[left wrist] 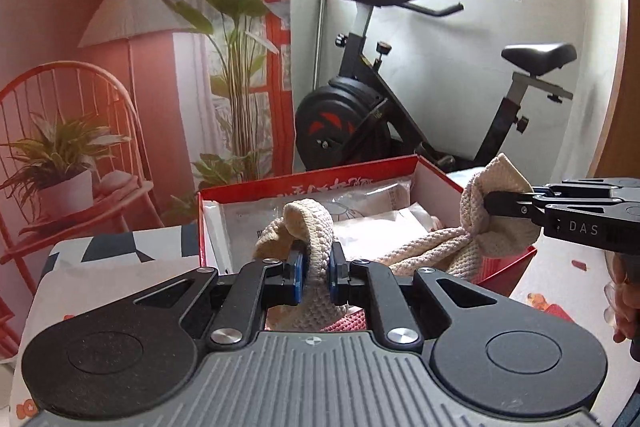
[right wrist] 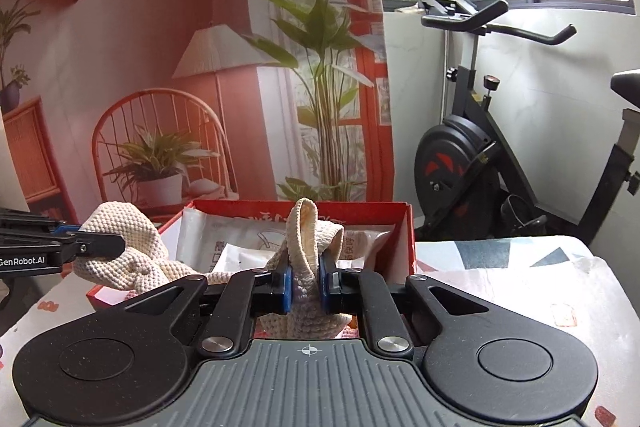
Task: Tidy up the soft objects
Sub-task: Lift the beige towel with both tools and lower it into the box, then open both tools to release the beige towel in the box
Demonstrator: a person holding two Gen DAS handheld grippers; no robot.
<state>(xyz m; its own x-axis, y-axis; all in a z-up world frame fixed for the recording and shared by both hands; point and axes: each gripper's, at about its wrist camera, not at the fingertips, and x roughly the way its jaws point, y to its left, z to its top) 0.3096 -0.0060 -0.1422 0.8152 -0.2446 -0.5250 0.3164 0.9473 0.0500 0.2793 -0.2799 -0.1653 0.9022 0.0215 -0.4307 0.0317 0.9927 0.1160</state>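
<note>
- Behind the red box (left wrist: pixel 436 175) stand an exercise bike (left wrist: pixel 360 115) and a printed backdrop of a lamp, chair and plants; the box sits on a patterned table (right wrist: pixel 500 267).
- Your left tongs (left wrist: pixel 316 273) are clamped on 1 end of the cream knitted cloth (left wrist: pixel 432 243), your right tongs (right wrist: pixel 306 285) on the other, so it hangs spread over the box, likely for folding or lowering in.
- Readable: "DAS" and "GenRobot.AI" on the tongs; the box print is unclear.
</note>
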